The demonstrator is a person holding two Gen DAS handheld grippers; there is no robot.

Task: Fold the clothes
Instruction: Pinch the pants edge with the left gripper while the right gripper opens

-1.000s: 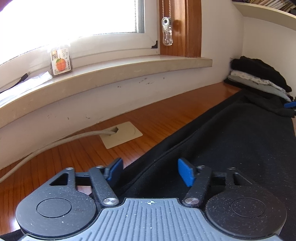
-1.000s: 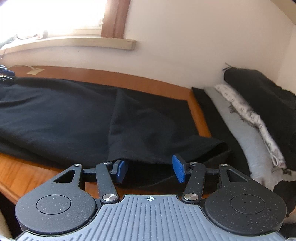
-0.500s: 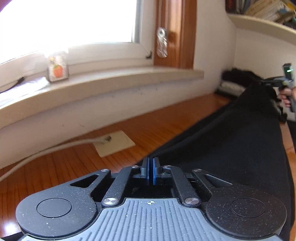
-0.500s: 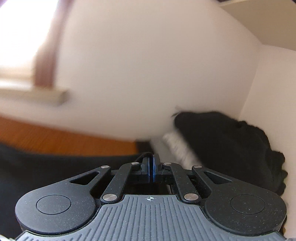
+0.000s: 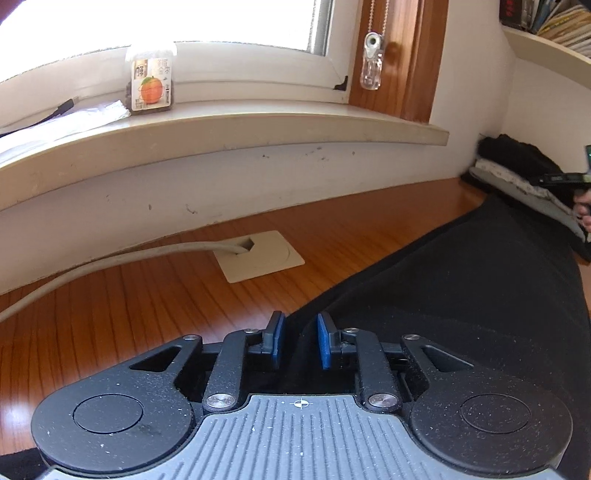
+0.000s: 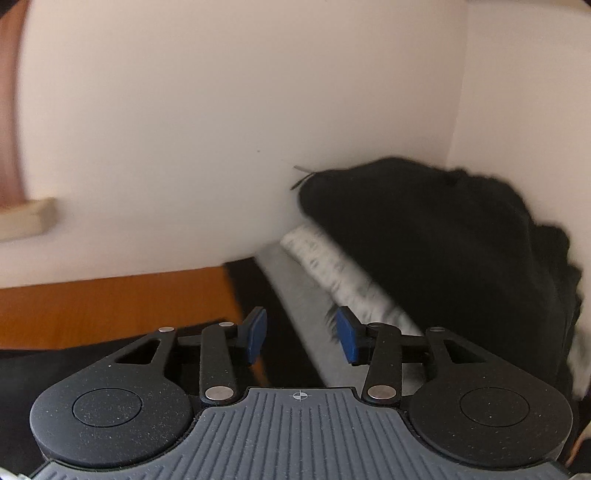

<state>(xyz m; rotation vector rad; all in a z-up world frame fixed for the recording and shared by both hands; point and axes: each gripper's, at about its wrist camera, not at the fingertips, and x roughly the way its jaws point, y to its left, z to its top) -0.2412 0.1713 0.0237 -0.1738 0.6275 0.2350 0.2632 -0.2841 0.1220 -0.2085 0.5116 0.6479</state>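
Observation:
A long black garment (image 5: 461, 295) lies stretched across the wooden table (image 5: 147, 295), running from my left gripper (image 5: 300, 341) to the far right. The left jaws are opening, and the garment's near edge passes loosely between the blue pads (image 5: 275, 338) without being pressed. In the right wrist view, my right gripper (image 6: 301, 338) is opening too, with nothing between its pads. It is above the black garment's end (image 6: 55, 373) and faces the pile of clothes (image 6: 424, 240). At the right edge of the left view, a hand (image 5: 583, 210) holds that right tool.
Folded clothes, black over grey and white, are stacked in the corner (image 5: 517, 158) against the wall. A beige cable plate (image 5: 258, 254) with a grey cable (image 5: 110, 258) sits on the table. The window sill (image 5: 221, 129) carries a packet (image 5: 151, 85). A shelf (image 5: 546, 33) hangs above.
Both grippers stood open at the cloth's edges, then shut half a second ago, and now stand parted again. The right view swung up from the garment toward the wall and pile.

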